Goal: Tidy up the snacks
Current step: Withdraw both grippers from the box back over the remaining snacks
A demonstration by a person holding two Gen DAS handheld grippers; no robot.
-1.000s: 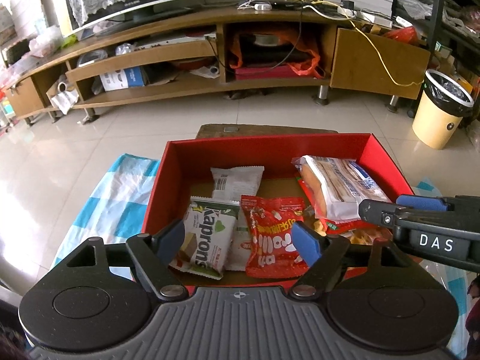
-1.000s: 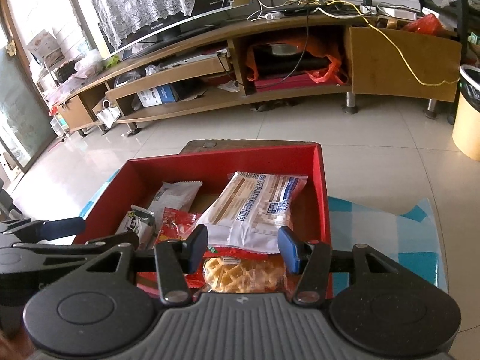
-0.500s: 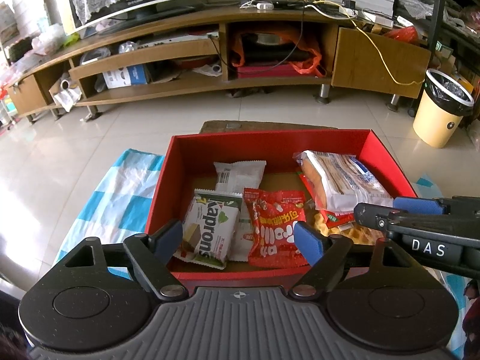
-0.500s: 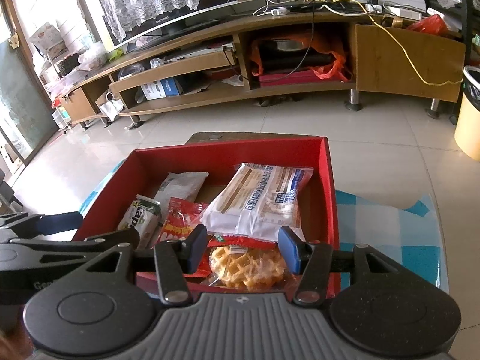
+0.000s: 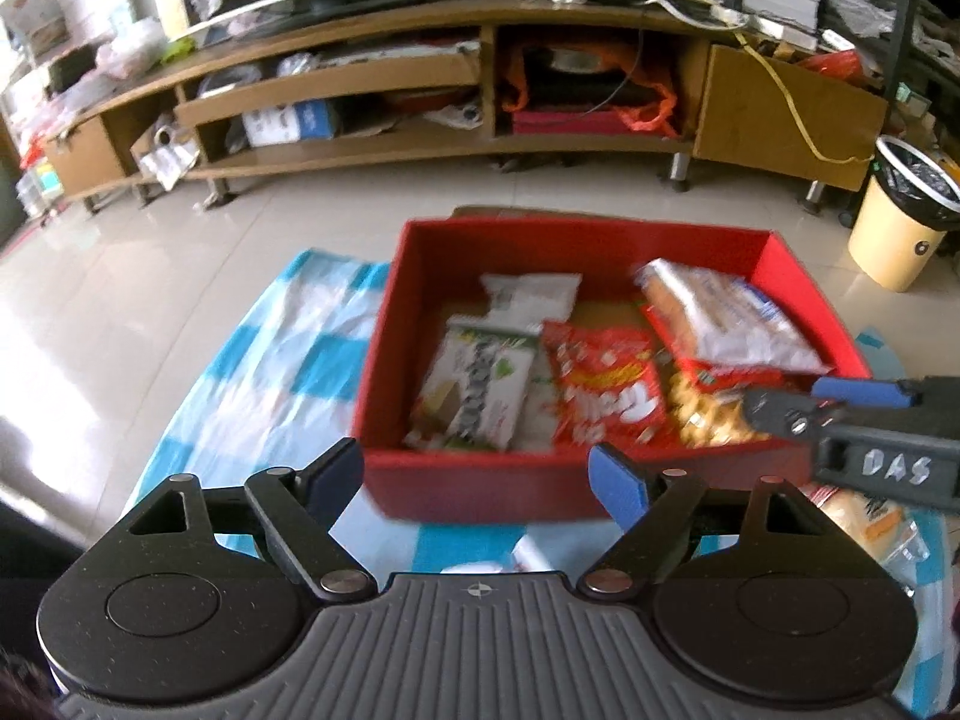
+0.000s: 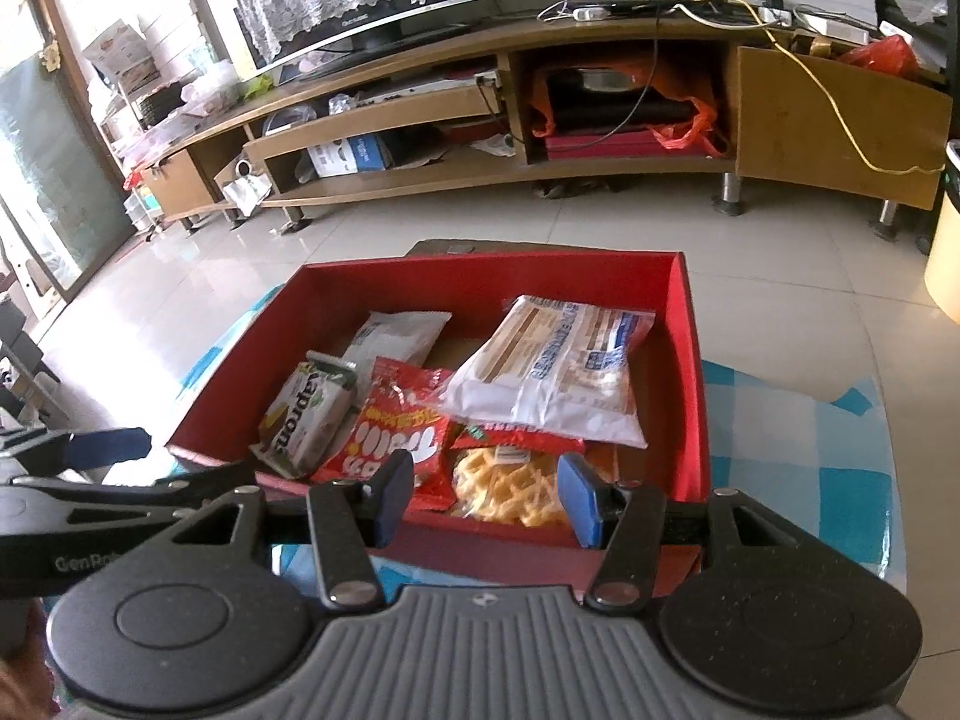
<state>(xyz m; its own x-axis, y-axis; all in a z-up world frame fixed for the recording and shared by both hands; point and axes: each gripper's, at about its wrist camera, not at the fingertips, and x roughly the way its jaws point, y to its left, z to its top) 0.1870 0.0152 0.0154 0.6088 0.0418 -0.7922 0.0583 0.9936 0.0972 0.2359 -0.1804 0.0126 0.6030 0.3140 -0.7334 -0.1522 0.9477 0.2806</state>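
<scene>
Over the red box (image 6: 690, 360), the right gripper (image 6: 486, 498), jaws narrow and empty, hangs just short of the waffle packet (image 6: 510, 486) at the box's near wall, while the wider-open, empty left gripper (image 5: 474, 474) sits outside that wall.
</scene>
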